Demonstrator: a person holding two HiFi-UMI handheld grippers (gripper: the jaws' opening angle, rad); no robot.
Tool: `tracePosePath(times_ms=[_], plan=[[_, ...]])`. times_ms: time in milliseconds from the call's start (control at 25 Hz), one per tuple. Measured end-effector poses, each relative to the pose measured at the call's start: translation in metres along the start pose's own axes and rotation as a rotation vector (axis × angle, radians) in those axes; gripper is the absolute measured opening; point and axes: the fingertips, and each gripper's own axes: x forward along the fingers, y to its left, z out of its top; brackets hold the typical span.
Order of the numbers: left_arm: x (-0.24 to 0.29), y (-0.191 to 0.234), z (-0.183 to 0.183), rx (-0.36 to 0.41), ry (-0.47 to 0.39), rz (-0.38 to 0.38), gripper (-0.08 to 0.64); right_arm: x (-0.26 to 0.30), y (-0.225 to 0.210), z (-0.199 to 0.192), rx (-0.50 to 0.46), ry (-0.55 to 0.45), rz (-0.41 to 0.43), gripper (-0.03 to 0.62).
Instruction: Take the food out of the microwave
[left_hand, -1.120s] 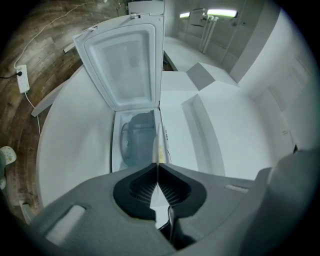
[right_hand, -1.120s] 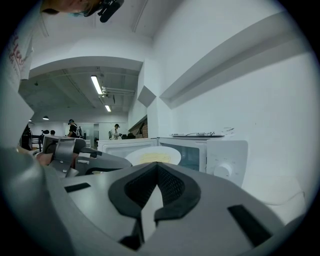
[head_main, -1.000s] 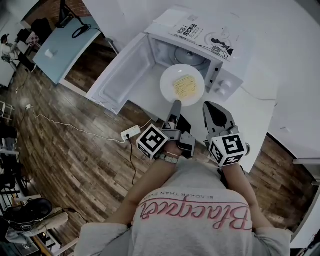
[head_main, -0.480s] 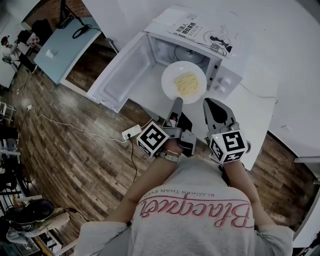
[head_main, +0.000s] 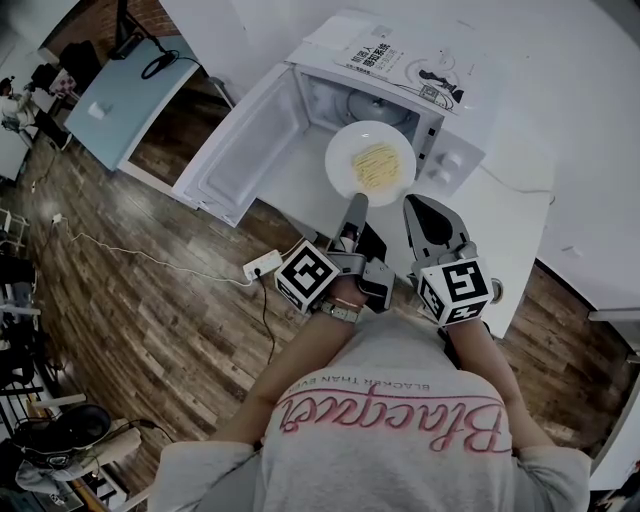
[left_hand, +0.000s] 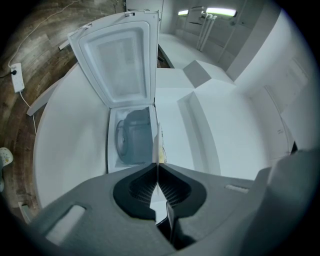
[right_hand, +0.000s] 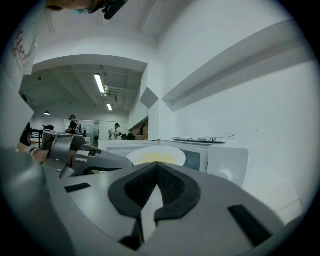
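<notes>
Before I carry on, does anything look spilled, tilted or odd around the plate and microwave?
Nothing has spilled; the food lies centred on the plate. One oddity: the left gripper pinches it by its near rim alone, in front of the open microwave.

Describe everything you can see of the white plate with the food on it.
The plate is round, white and glossy, like ceramic, with a shallow raised rim. A flat yellow portion of food lies in its middle. It is held about level in the air, just in front of the open microwave. Only the left gripper touches it: its jaws are shut on the near rim, so in that gripper's view the plate shows edge-on.
</notes>
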Motion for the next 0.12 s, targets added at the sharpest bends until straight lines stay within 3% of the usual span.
tracePosePath(times_ms=[120], plan=[[0.0014,0.0004,-0.0009,0.003,0.015,0.002,0.014,0.0009,0.0003,0.0,-0.001,0.0,-0.003,0.009]])
